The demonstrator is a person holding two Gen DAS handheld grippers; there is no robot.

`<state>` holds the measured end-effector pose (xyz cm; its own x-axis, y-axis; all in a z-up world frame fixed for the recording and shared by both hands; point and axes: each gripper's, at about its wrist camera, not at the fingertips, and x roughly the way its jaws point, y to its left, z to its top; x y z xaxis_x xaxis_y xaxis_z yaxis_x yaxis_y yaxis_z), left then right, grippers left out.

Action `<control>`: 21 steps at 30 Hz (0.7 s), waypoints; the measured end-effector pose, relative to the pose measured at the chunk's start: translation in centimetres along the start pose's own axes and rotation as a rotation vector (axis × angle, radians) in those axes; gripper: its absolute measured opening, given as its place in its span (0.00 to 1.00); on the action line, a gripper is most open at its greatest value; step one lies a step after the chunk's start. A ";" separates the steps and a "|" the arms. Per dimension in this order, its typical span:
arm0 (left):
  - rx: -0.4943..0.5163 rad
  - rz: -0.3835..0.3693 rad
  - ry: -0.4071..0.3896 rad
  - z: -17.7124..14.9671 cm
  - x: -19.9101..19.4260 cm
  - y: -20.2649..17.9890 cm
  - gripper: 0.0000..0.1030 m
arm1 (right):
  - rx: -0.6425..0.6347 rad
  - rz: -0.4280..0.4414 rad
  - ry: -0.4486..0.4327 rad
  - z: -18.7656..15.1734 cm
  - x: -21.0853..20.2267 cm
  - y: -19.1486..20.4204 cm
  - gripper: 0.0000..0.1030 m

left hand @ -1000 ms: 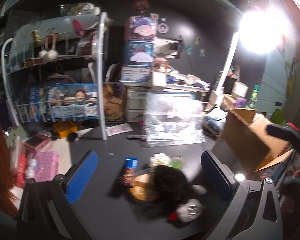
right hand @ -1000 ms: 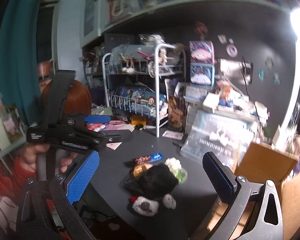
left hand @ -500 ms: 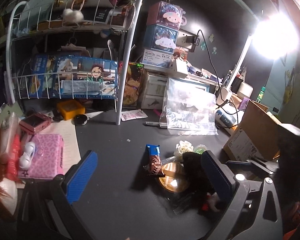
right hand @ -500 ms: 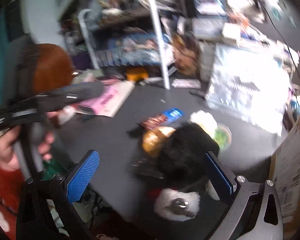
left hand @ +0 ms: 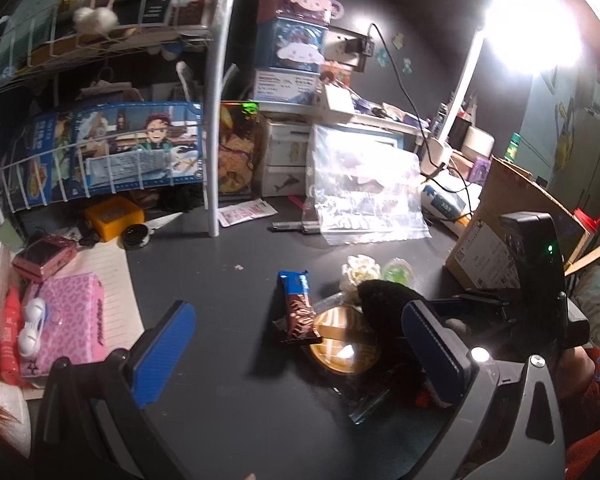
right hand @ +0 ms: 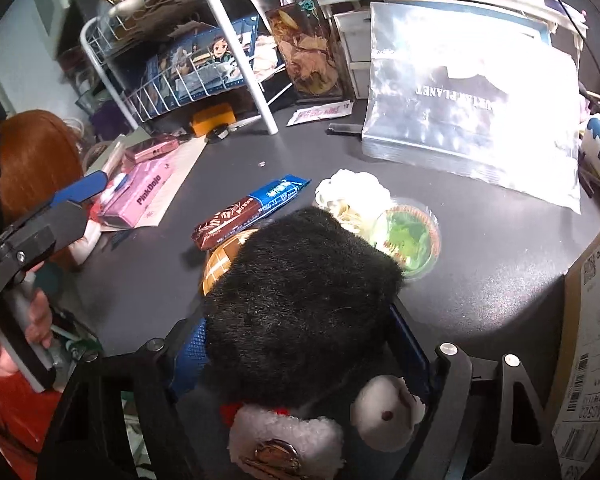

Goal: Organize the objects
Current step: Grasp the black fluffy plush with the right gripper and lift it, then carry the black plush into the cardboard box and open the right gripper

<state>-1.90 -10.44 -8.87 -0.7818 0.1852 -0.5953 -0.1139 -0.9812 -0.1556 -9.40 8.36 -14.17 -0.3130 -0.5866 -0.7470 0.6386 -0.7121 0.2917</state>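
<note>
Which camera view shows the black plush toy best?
The right wrist view: the black plush toy fills its centre, between the right gripper fingers. The left wrist view shows only part of it, behind a blue finger.

Both hand-held grippers have matte black angular frames with silver screw heads and blue ribbed pads on the fingers (left hand: 162,350). A green light glows on one housing. The person wears red patterned sleeves (right hand: 4,408).

"PinkDojo" on pink box (right hand: 140,194)
</note>
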 end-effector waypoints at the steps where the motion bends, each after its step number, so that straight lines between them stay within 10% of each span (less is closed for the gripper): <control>1: 0.008 -0.006 0.004 0.1 0.0 -0.2 0.99 | -0.011 -0.011 -0.015 0.0 -0.3 0.1 0.71; 12: 0.070 -0.359 0.026 3.8 -2.4 -4.1 0.99 | -0.245 0.079 -0.197 1.2 -7.8 6.5 0.69; 21: 0.165 -0.403 0.048 9.3 -4.5 -10.3 0.75 | -0.333 0.009 -0.308 2.6 -15.0 6.7 0.69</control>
<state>-2.89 -1.66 2.70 -0.6257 0.5536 -0.5495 -0.5036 -0.8247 -0.2574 -2.24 11.44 0.54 -0.4689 -0.7156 -0.5177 0.8179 -0.5730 0.0512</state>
